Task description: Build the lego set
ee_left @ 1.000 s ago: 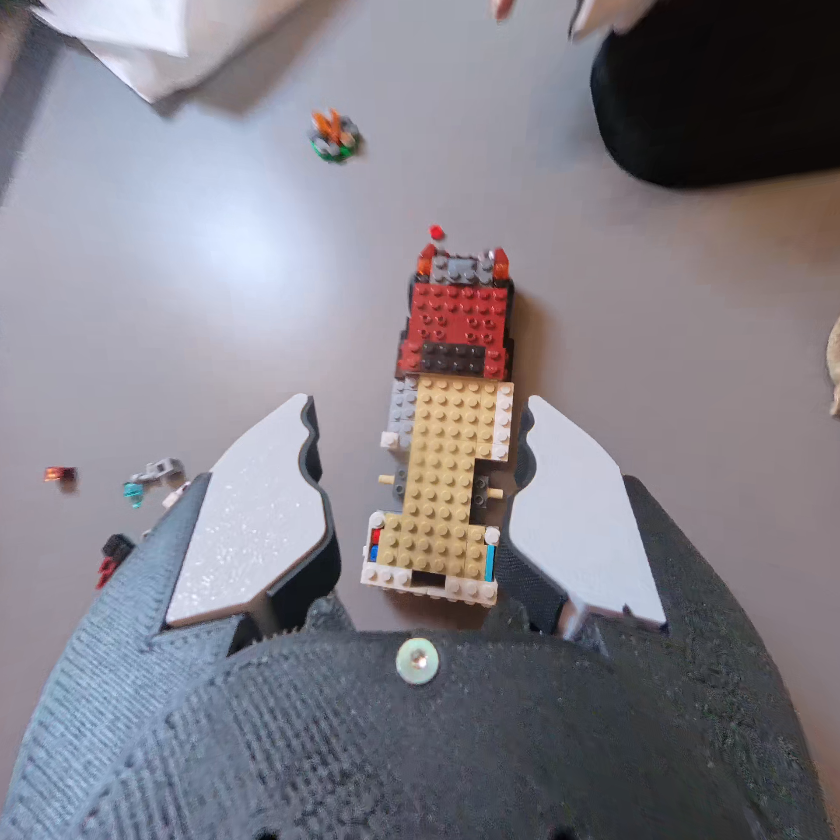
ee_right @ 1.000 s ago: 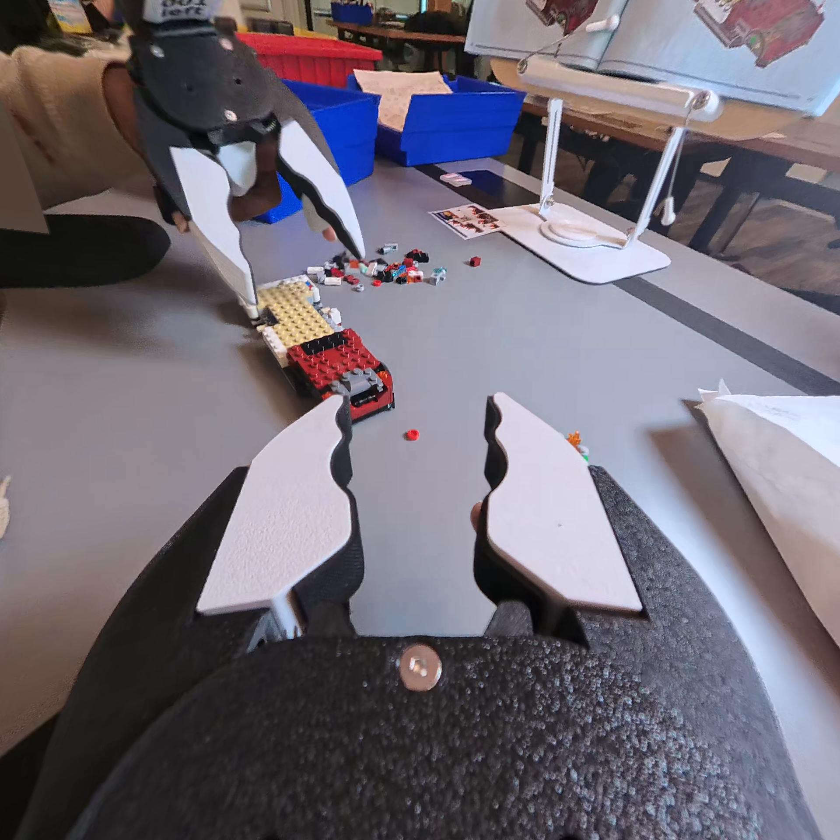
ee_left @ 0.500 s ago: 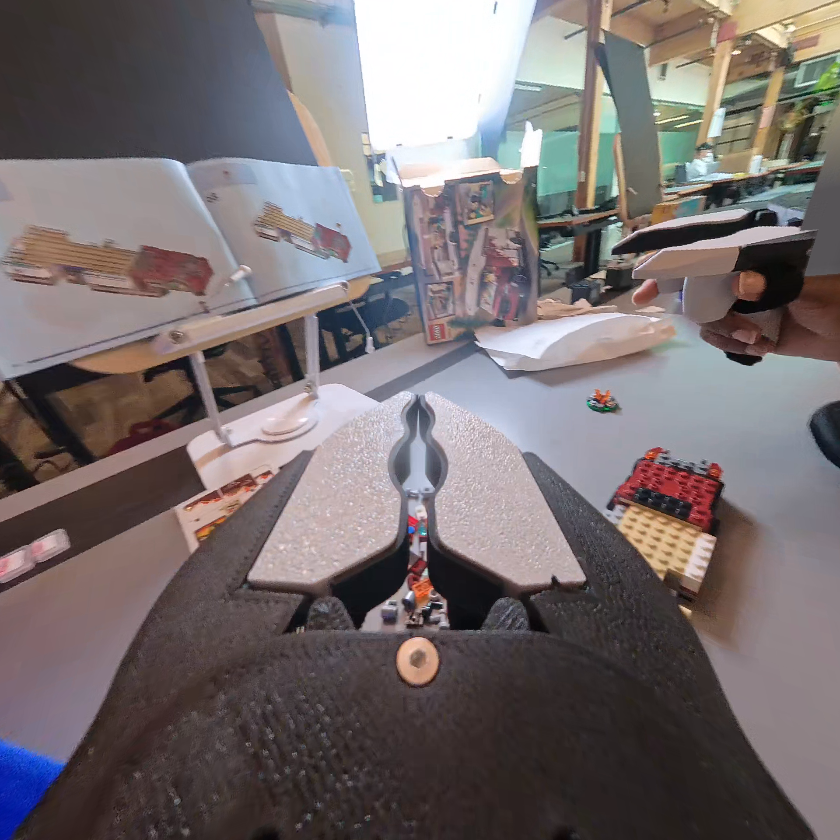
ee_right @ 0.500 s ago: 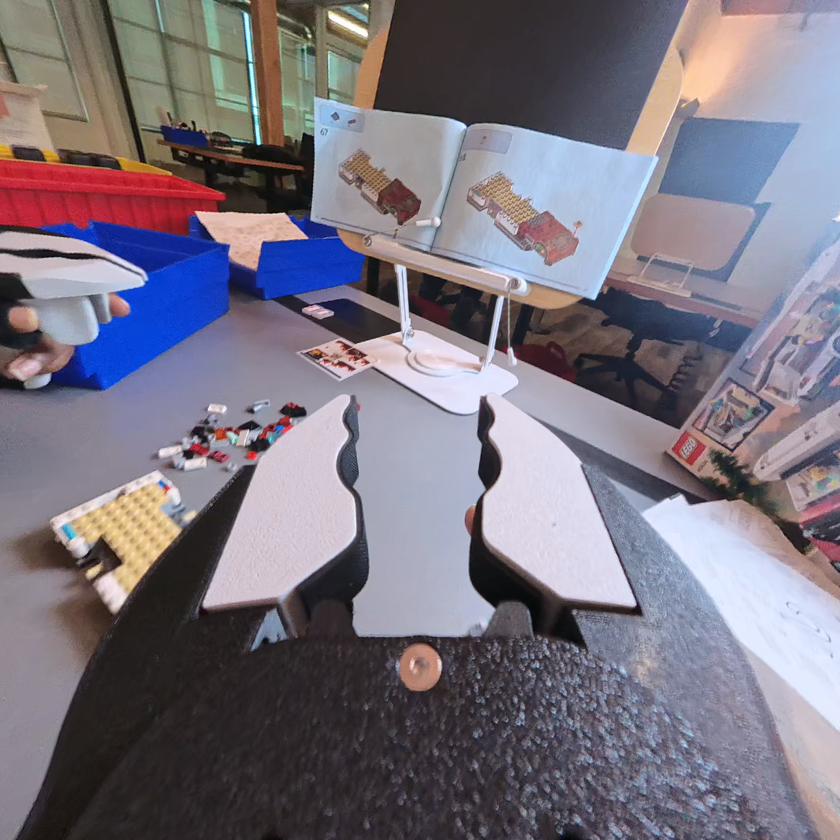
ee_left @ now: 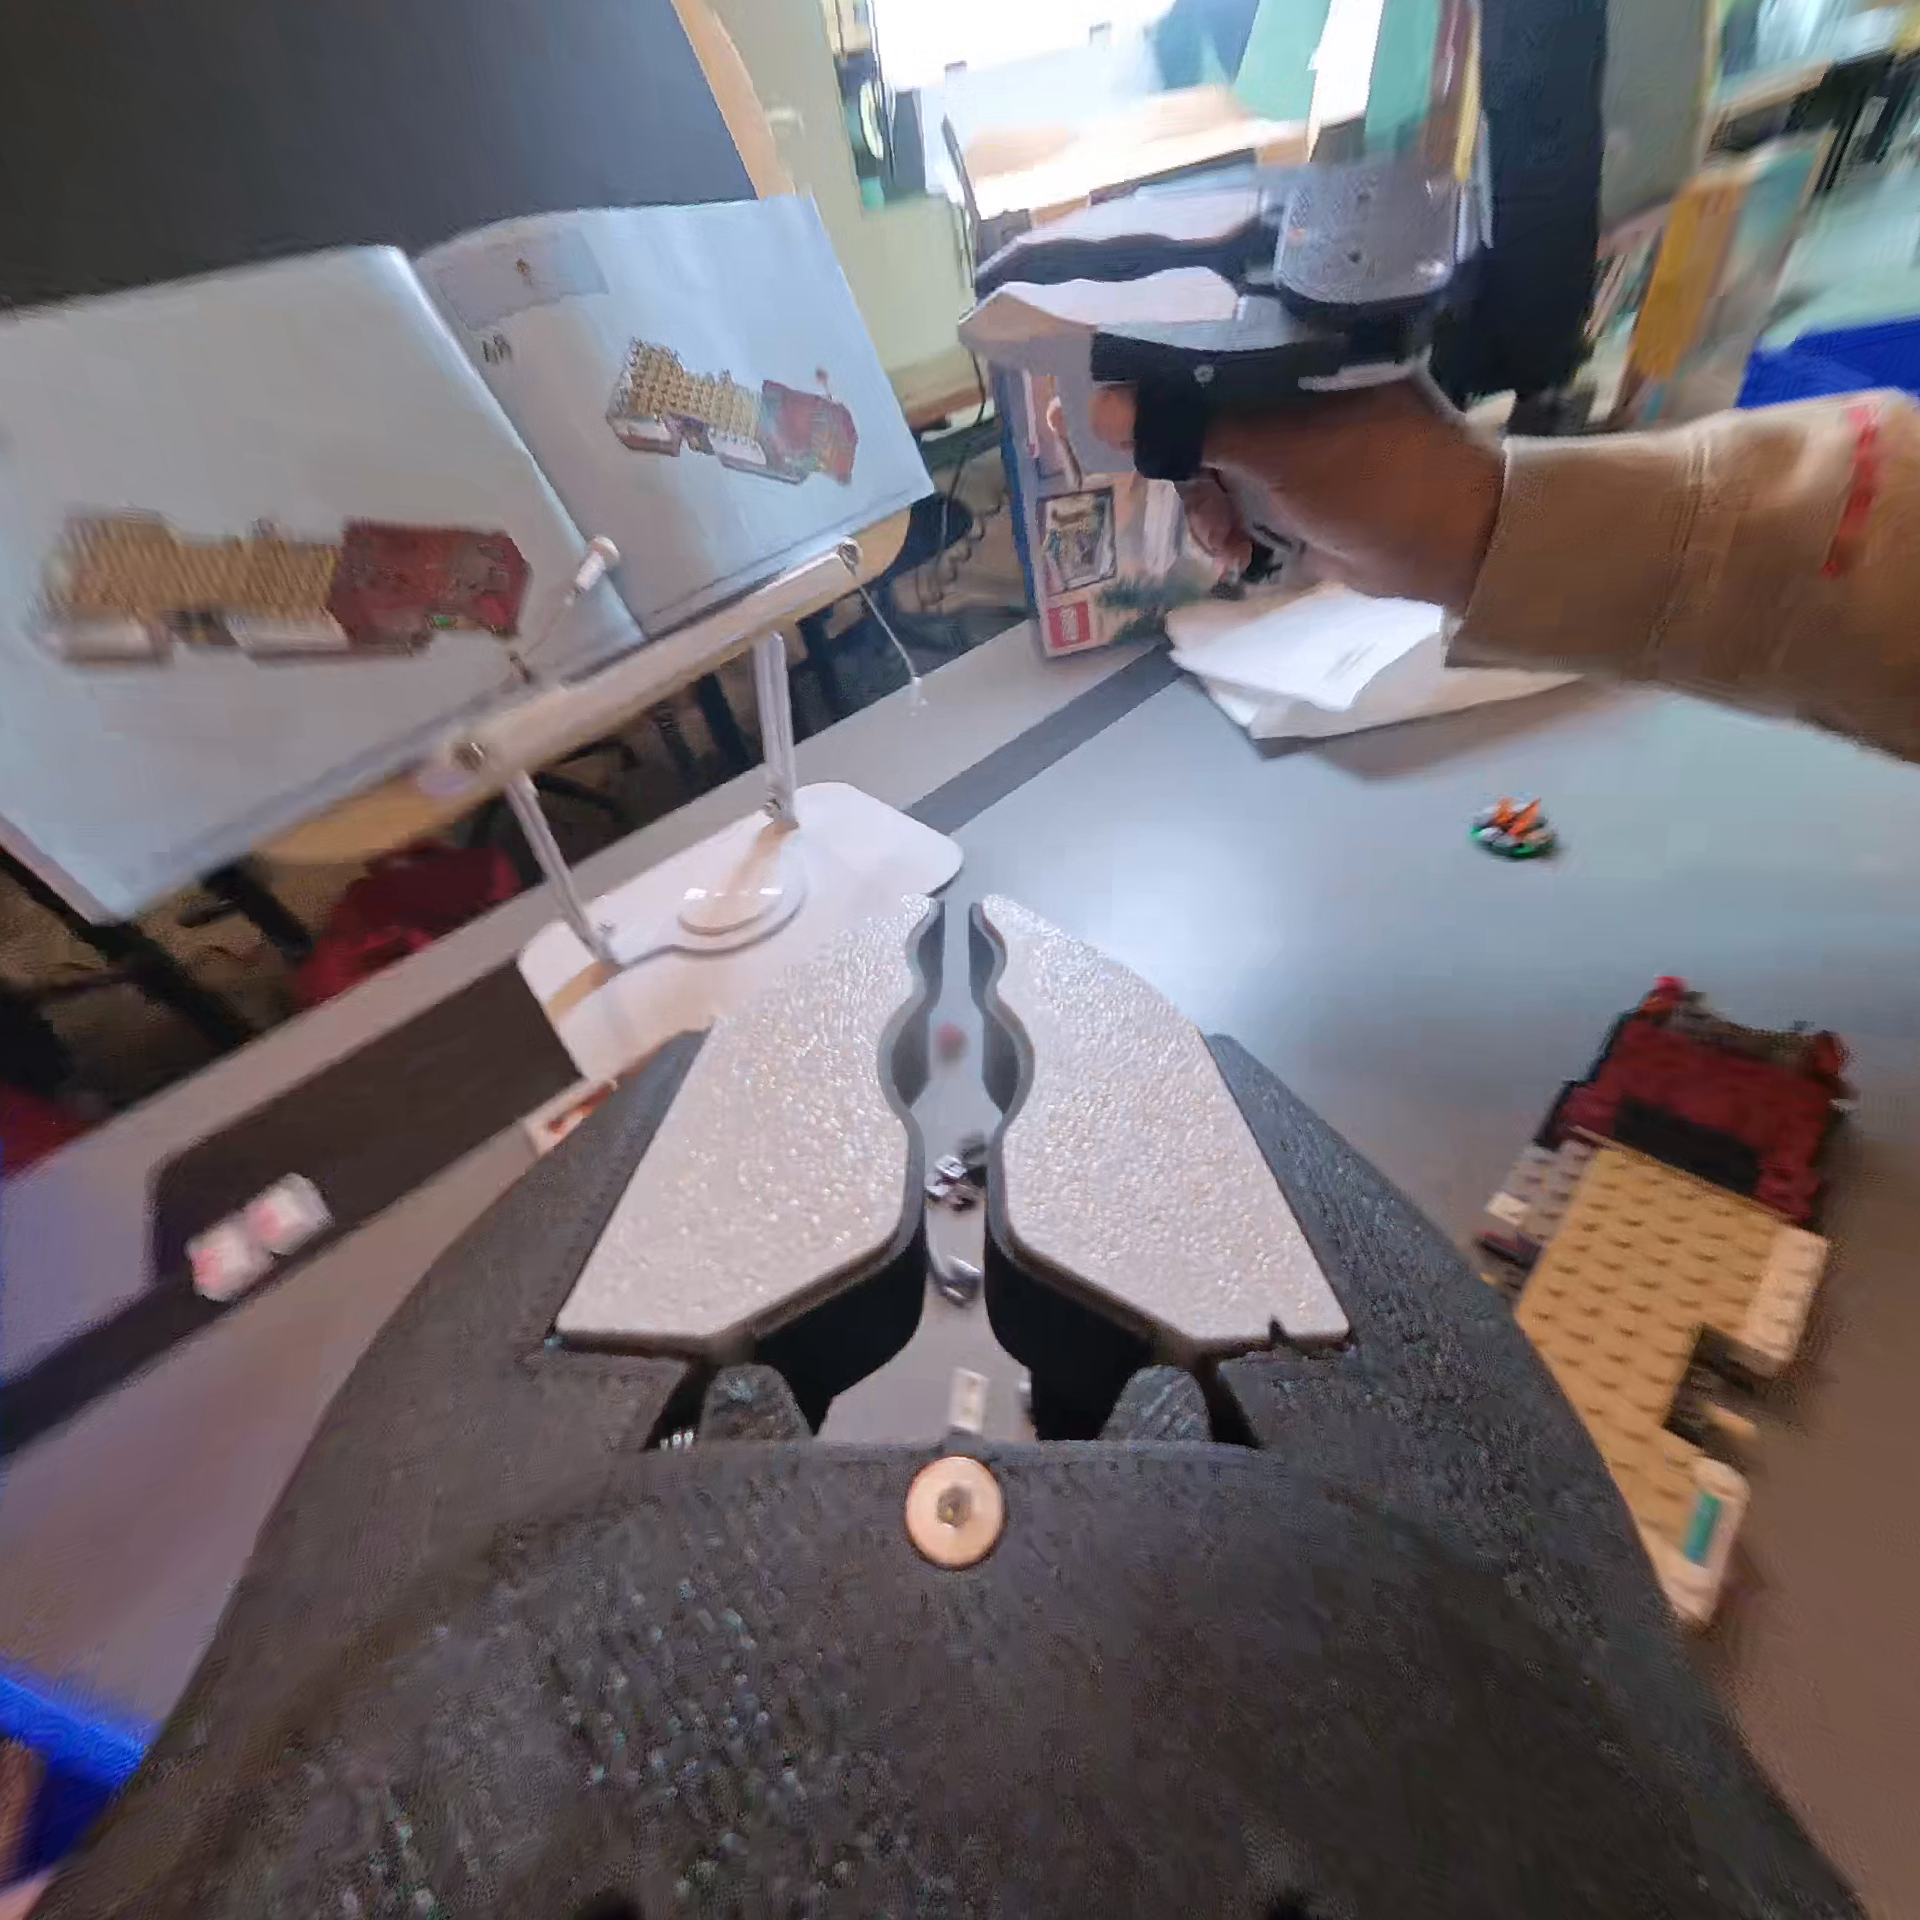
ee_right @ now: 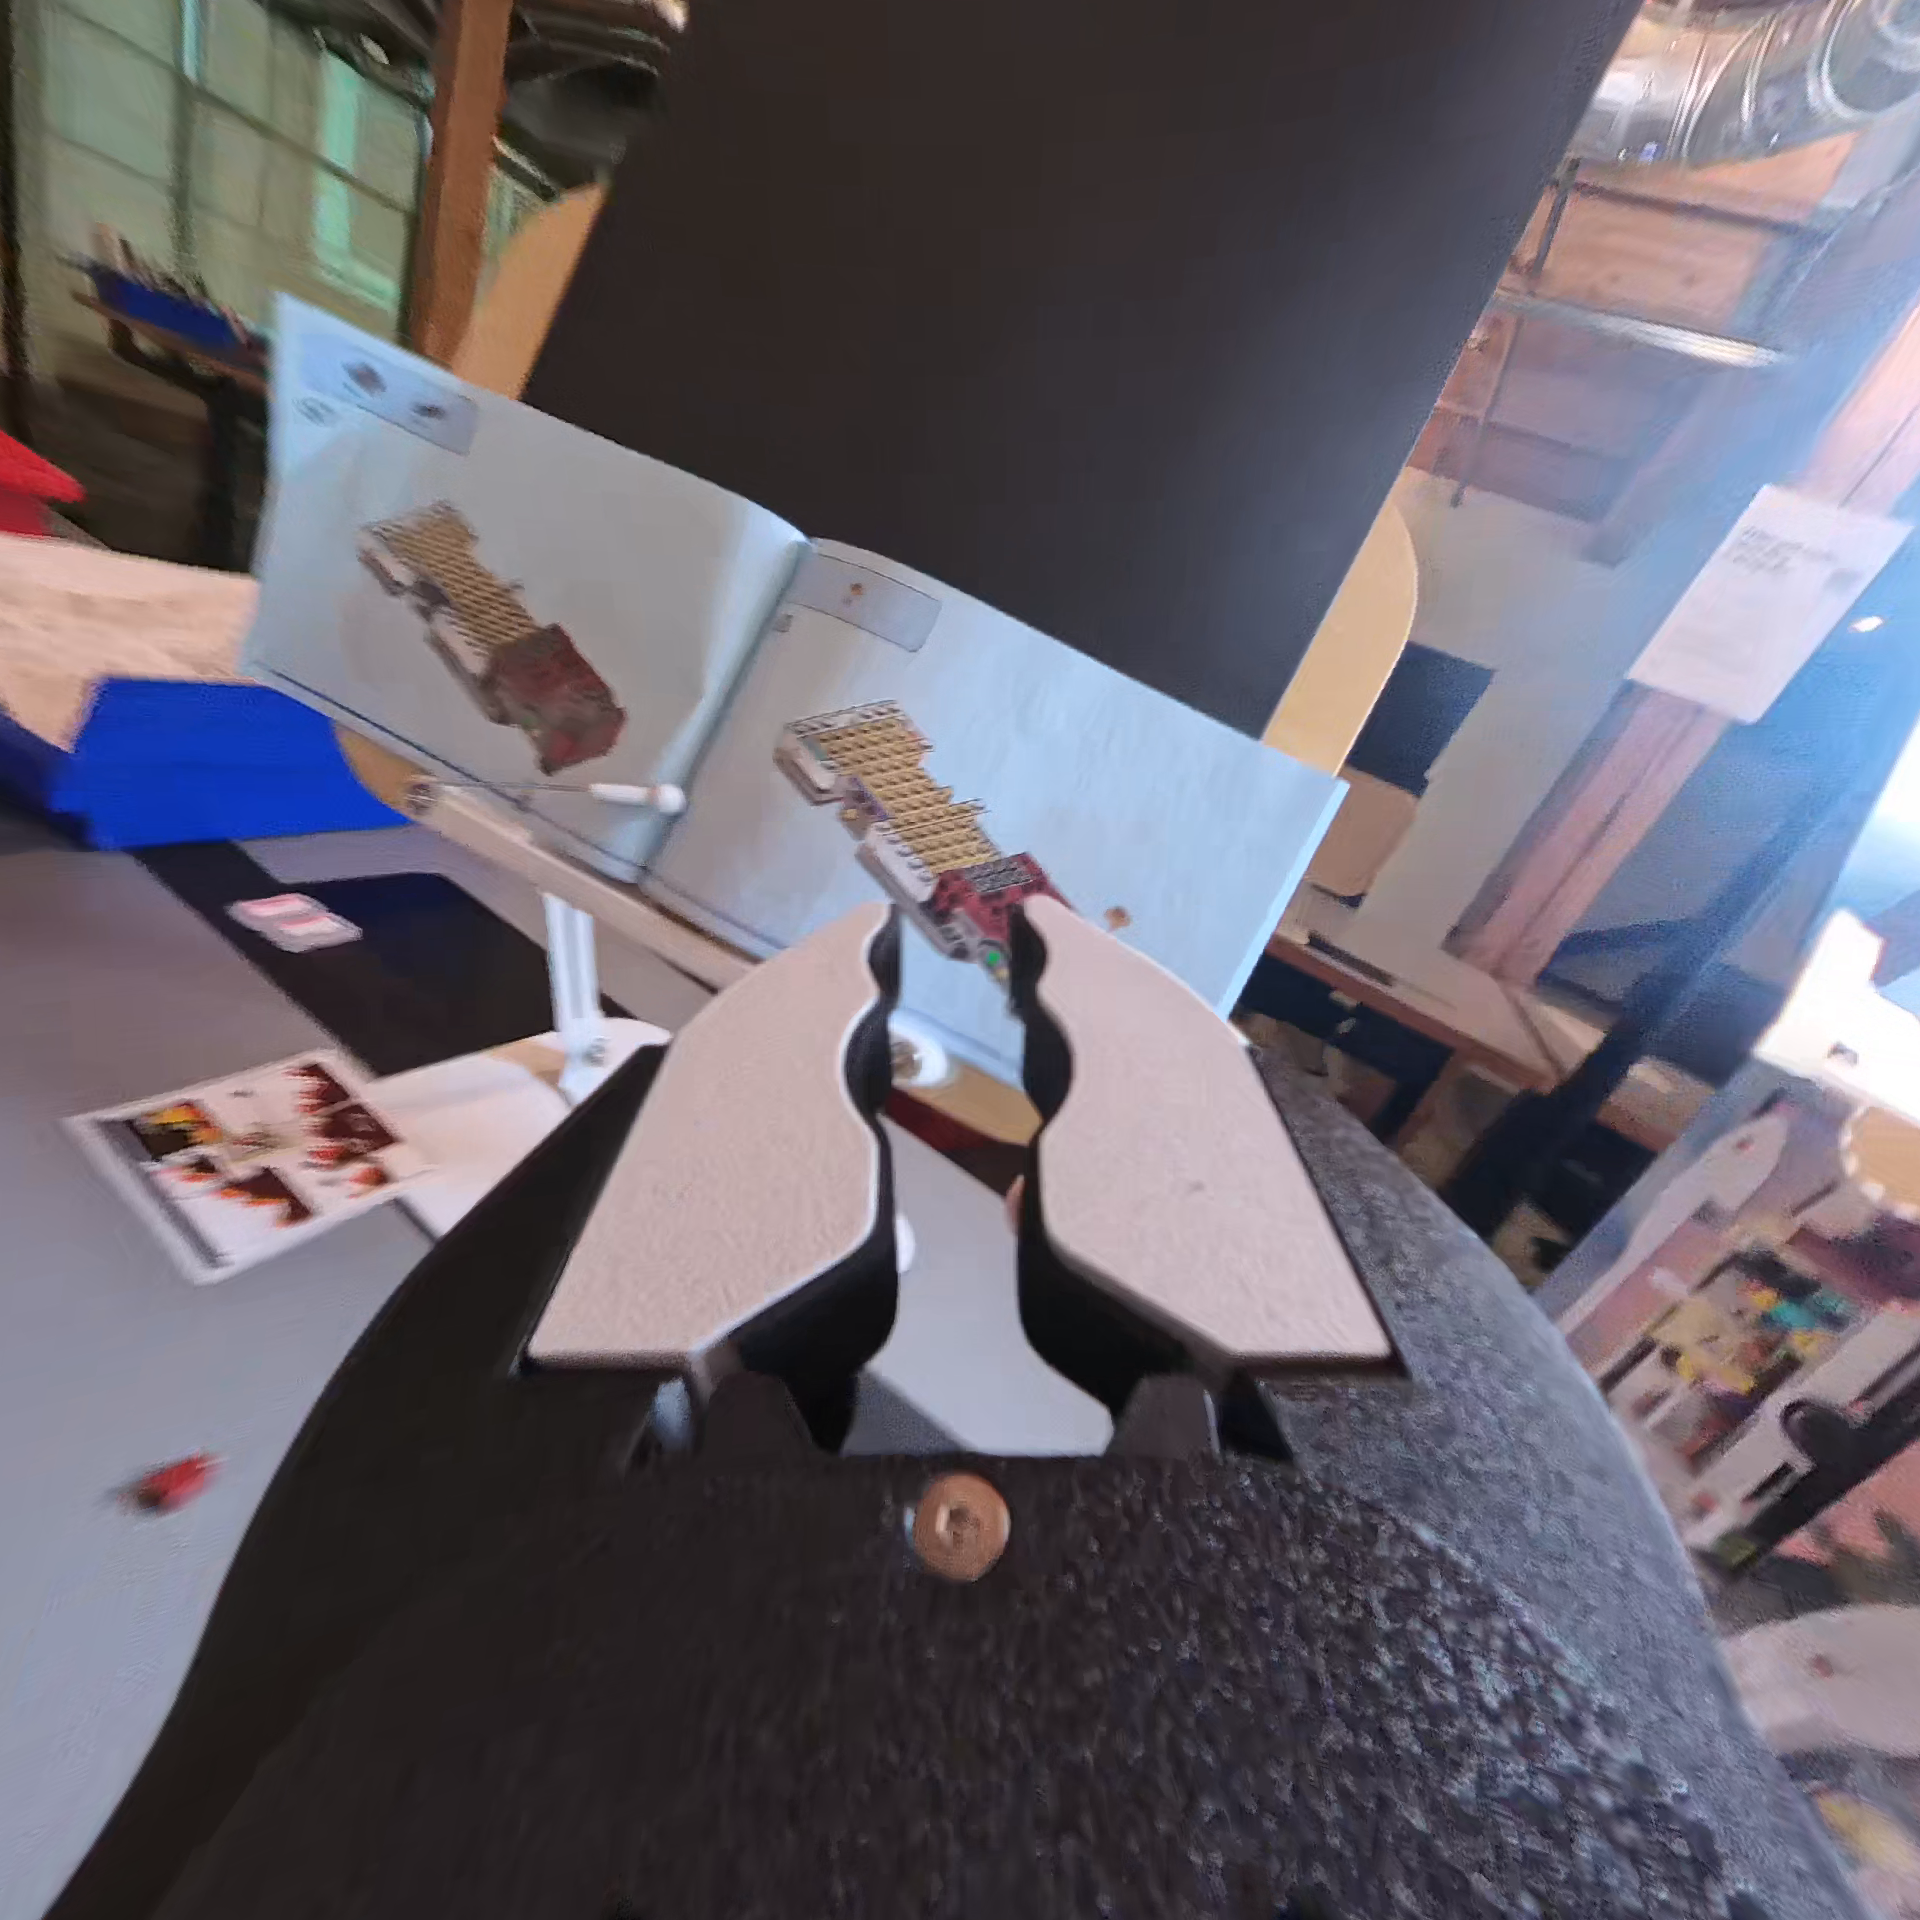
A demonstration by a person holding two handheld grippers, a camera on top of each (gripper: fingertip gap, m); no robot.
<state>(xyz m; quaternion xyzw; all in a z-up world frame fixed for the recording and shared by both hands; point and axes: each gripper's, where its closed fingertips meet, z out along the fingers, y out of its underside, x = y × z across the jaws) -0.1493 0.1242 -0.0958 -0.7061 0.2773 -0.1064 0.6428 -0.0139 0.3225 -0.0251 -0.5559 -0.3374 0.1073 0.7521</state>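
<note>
My left gripper hovers above the grey table, its fingers parted only by a narrow slit with nothing between them. Through the slit I see loose small bricks lying on the table below. The brick truck model, tan deck and red cab, lies to its right, untouched. My right gripper is raised in the air, partly open and empty, and points at the open instruction book on its white stand. It also shows in the left wrist view, held by a hand with a beige sleeve.
A small green and orange brick piece lies far right on the table. White paper bags and a set box stand behind. Blue bins, a leaflet and a red piece lie left. Left tips to right tips: about 25 cm. About 20 cm separates my left fingertips from the brick truck model.
The left gripper left the model, lifted and shut on air, and now shows a slit again. The right gripper rose toward the book and its fingers narrowed.
</note>
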